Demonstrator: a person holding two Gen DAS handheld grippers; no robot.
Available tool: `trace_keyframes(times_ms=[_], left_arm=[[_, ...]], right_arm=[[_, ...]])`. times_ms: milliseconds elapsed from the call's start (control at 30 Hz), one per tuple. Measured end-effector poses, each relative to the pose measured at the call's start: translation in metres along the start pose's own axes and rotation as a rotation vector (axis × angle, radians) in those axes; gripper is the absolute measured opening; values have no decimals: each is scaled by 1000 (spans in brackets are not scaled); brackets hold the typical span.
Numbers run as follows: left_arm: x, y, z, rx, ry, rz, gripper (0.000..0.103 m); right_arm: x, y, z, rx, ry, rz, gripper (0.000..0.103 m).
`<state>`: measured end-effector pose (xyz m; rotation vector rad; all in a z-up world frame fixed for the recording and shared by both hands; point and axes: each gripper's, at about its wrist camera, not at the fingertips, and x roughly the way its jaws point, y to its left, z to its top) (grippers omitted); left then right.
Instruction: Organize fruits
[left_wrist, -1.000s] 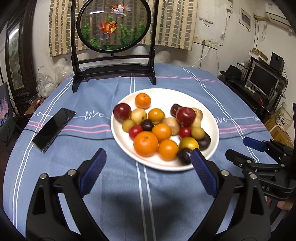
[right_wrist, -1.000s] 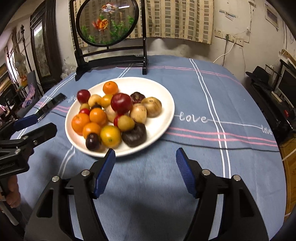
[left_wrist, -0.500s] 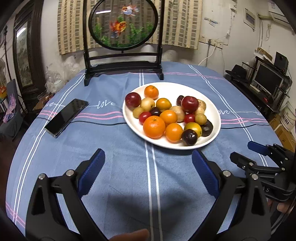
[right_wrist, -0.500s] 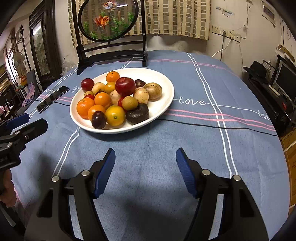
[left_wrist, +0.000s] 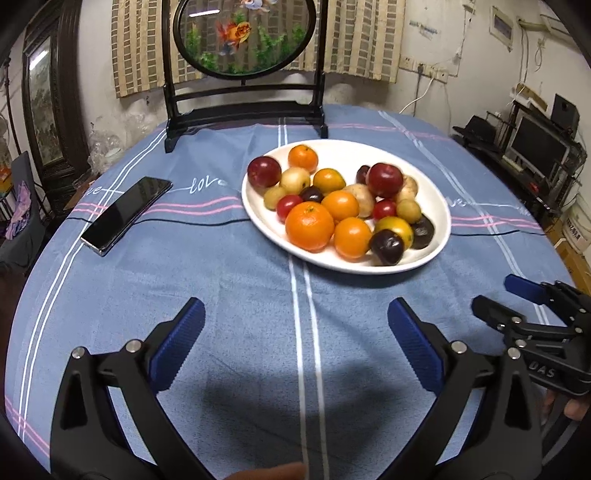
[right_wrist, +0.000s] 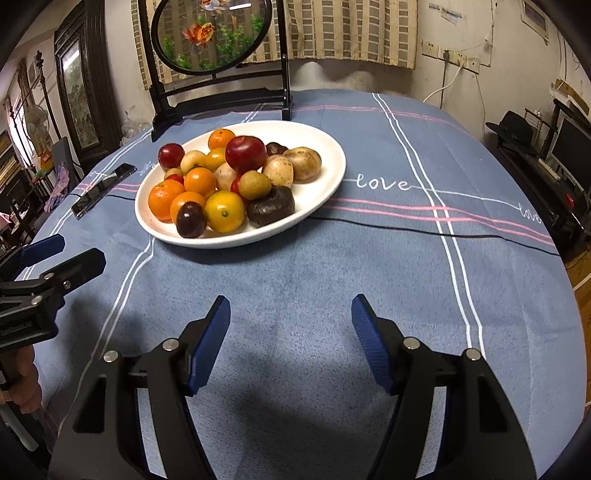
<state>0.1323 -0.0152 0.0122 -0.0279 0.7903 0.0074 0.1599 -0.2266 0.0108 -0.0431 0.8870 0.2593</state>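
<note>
The white oval plate (left_wrist: 439, 236) heaped with fruits (left_wrist: 309, 226) is sitting mid-desk (left_wrist: 229, 295), its long axis running in the left view from upper left to lower right, a black phone (left_wrist: 125, 214) lying well apart to its left. The left claw (left_wrist: 295, 339) is hovering spread wide over bare cloth, its jaws having just been opening with nothing between them, while the right claw (right_wrist: 291, 332) is also standing spread and empty. Compared with a second earlier, the plate is lying farther from both claws in each view
</note>
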Motion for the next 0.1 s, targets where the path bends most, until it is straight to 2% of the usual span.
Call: trace_keyframes(times_ms=[100], left_arm=[[8,1,-3,-4,15,20,101]], right_arm=[[3,1,-2,-4,12,-8,68]])
